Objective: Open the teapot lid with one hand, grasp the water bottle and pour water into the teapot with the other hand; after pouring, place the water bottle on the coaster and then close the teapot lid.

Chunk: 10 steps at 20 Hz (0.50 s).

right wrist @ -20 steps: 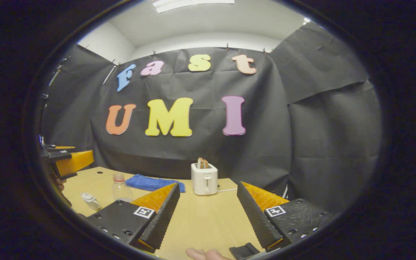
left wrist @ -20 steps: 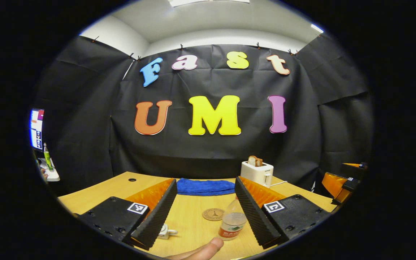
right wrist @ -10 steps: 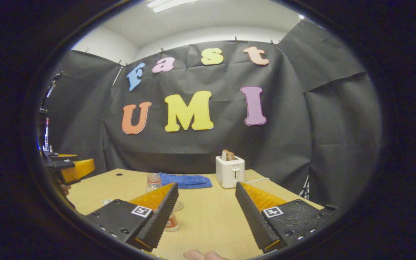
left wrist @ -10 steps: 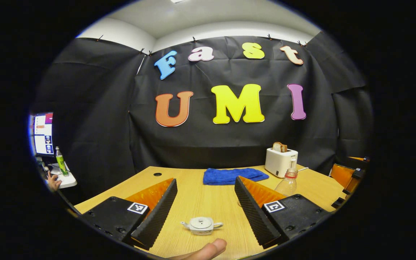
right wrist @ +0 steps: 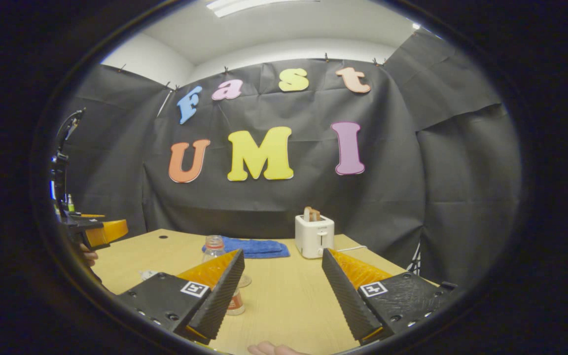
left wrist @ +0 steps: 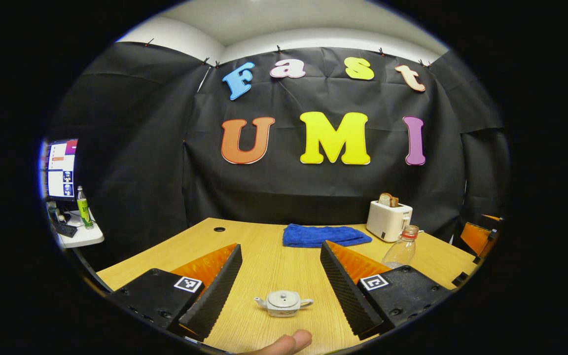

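The teapot (left wrist: 283, 302) sits lid-on between the left gripper (left wrist: 281, 287)'s released jaws. The water bottle (right wrist: 213, 248) stands at 10 o'clock past the right gripper (right wrist: 281, 291), also spread, holding nothing. Blue towel (left wrist: 325, 235) and toaster (left wrist: 389, 220) line the worktop (left wrist: 264, 256)'s far edge; bare wood lies between.

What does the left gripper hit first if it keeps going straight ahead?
Likely the teapot: it sits on the table between the left gripper's open fingers, lid on. Depth is unclear; a level path might pass above it.
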Available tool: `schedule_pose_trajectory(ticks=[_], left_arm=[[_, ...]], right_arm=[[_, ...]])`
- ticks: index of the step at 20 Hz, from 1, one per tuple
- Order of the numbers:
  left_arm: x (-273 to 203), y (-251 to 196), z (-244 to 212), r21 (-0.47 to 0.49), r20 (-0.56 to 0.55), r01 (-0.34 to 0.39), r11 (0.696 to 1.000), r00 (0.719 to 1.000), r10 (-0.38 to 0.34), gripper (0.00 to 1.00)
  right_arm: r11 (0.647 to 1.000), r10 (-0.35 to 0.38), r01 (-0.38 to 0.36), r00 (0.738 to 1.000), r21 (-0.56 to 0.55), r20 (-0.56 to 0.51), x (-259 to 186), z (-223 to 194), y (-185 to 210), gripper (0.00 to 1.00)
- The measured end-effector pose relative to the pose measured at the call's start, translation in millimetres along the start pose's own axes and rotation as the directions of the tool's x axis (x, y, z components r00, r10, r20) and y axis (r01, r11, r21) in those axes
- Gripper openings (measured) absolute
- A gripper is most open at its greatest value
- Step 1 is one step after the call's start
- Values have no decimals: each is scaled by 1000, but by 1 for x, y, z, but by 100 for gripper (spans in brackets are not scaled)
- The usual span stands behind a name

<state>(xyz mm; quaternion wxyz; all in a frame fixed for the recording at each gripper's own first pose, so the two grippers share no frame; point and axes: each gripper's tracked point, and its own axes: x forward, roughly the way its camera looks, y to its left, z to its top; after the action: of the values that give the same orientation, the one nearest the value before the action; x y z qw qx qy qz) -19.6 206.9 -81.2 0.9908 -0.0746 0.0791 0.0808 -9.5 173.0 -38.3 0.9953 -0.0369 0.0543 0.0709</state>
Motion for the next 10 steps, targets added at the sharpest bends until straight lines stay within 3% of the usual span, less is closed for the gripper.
schedule_pose_trajectory(ticks=[4, 10], left_arm=[[19, 5, -49, 37, -62, -10, 999, 998, 13, 100], [47, -6, -98, 33, -97, 34, 999, 995, -30, 96]], right_arm=[[1000, 6, -6, 1000, -16, -21, 11, -21, 6, 95], [999, 48, -49, 996, -19, -72, 31, -58, 16, 95]])
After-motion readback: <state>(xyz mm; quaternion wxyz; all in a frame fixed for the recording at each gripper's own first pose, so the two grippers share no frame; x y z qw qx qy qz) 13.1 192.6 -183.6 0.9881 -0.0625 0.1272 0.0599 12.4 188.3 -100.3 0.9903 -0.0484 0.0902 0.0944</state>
